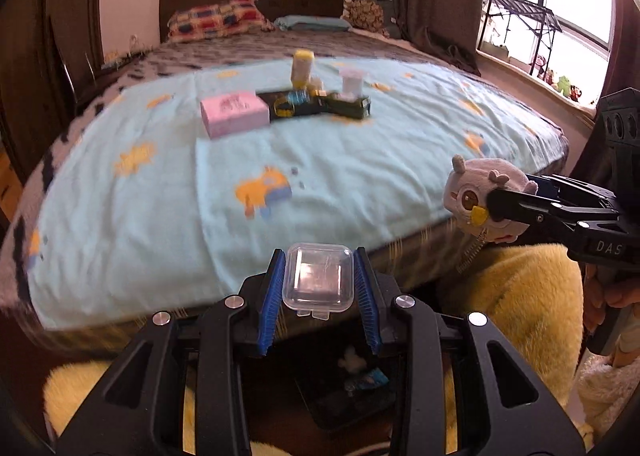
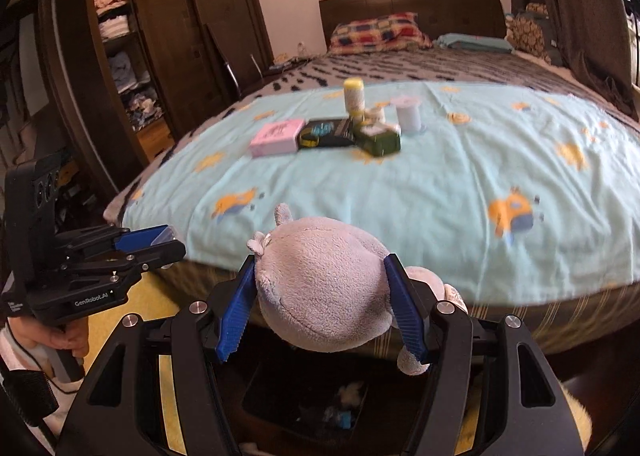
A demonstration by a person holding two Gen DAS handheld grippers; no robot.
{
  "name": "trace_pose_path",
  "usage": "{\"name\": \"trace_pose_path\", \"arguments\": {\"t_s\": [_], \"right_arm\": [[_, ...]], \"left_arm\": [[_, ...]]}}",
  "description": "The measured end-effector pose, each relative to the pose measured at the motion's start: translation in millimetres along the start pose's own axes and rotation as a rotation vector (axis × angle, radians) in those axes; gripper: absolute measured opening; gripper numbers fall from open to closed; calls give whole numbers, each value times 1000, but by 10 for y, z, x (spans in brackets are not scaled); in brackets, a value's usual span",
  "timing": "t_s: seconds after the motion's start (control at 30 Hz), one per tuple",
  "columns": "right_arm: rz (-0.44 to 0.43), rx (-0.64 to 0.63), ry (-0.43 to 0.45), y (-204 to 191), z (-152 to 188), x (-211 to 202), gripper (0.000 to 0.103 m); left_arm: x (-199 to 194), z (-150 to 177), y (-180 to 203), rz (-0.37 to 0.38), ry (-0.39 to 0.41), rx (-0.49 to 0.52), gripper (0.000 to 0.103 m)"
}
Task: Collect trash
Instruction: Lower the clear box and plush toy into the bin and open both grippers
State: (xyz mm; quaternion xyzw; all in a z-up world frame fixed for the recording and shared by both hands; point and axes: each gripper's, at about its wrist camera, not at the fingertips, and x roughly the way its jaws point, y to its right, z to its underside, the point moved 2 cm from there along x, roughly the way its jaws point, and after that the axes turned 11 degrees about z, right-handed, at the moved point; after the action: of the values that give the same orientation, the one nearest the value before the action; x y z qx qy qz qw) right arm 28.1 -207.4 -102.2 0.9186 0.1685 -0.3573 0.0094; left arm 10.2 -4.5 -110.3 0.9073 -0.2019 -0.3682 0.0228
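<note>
we are holding a small clear plastic box (image 1: 318, 281) between the blue pads of the left gripper (image 1: 319, 288), which is closing narrowly on its two sides, while the right gripper (image 2: 320, 300) is squeezing a grey plush toy (image 2: 322, 284) around its soft round head, both hanging just in front of the bed (image 1: 120, 248) and above a dark bin (image 2: 280, 412) on the floor. the box is looking light, stiff and a little slippery, so we are judging its flat side walls the best place to hold, and the toy is giving way easily, so it is needing a wide, deep hold.
</note>
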Motion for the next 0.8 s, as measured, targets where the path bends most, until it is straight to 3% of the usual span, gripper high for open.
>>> {"name": "trace_pose_path", "arguments": {"t_s": [0.47,0.8], "right_arm": [[-28,130,-278,-97,867,653,64],[14,127,-377,-222,1176,1089,64]], "left_arm": [[580,822,-74,32,-213,-148,33],[1124,1186,-147,51,-351,-196,33]]}}
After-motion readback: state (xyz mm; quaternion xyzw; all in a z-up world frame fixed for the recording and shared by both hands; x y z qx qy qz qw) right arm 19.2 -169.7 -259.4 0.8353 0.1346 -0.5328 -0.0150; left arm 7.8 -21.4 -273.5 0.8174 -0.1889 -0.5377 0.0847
